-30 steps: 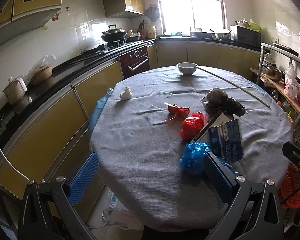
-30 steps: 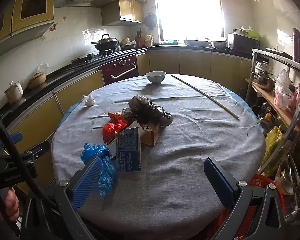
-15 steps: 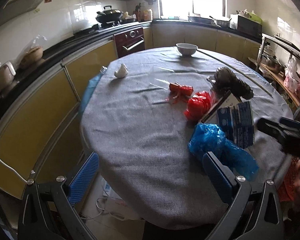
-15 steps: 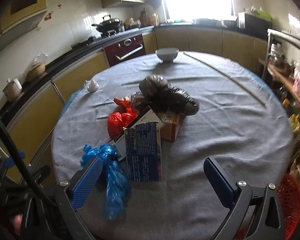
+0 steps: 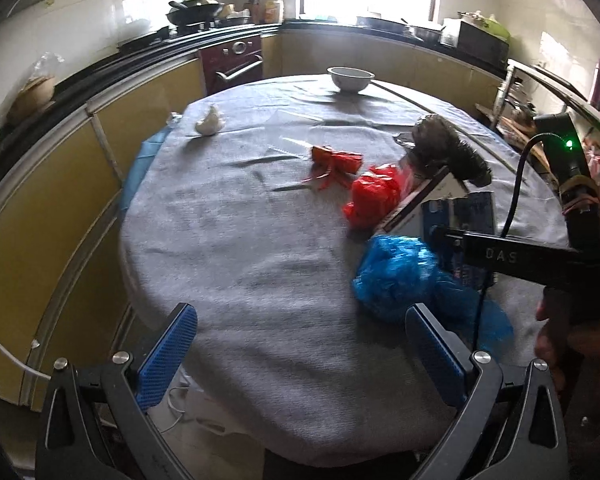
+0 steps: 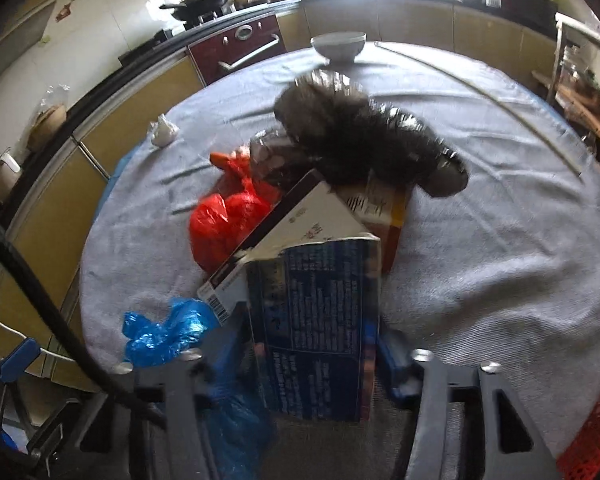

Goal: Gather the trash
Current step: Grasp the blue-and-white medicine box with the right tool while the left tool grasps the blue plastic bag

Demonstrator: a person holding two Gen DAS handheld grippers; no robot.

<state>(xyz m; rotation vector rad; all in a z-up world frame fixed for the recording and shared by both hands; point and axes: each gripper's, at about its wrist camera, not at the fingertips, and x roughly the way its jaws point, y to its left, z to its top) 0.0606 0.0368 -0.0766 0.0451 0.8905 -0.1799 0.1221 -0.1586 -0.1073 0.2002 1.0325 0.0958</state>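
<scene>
A pile of trash lies on the round grey-clothed table [image 5: 240, 248]: a dark blue carton [image 6: 316, 320], a white box [image 6: 300, 224], a red bag [image 5: 374, 196], a crumpled blue bag [image 5: 396, 276], a black bag [image 6: 360, 140] and a red wrapper [image 5: 336, 158]. My right gripper [image 6: 308, 364] has closed in around the blue carton, one finger on each side; it also shows in the left wrist view [image 5: 512, 256]. My left gripper [image 5: 300, 354] is open and empty at the table's near edge, left of the blue bag.
A white bowl [image 5: 350, 78] stands at the table's far side, with a thin stick [image 6: 480, 88] to its right. A white crumpled piece [image 5: 210, 124] lies at the far left. Kitchen counters ring the table. A red basket [image 6: 592, 432] sits low at right.
My right gripper moved forward and down onto the blue carton and narrowed around it. My left gripper moved a little closer to the table and stayed open.
</scene>
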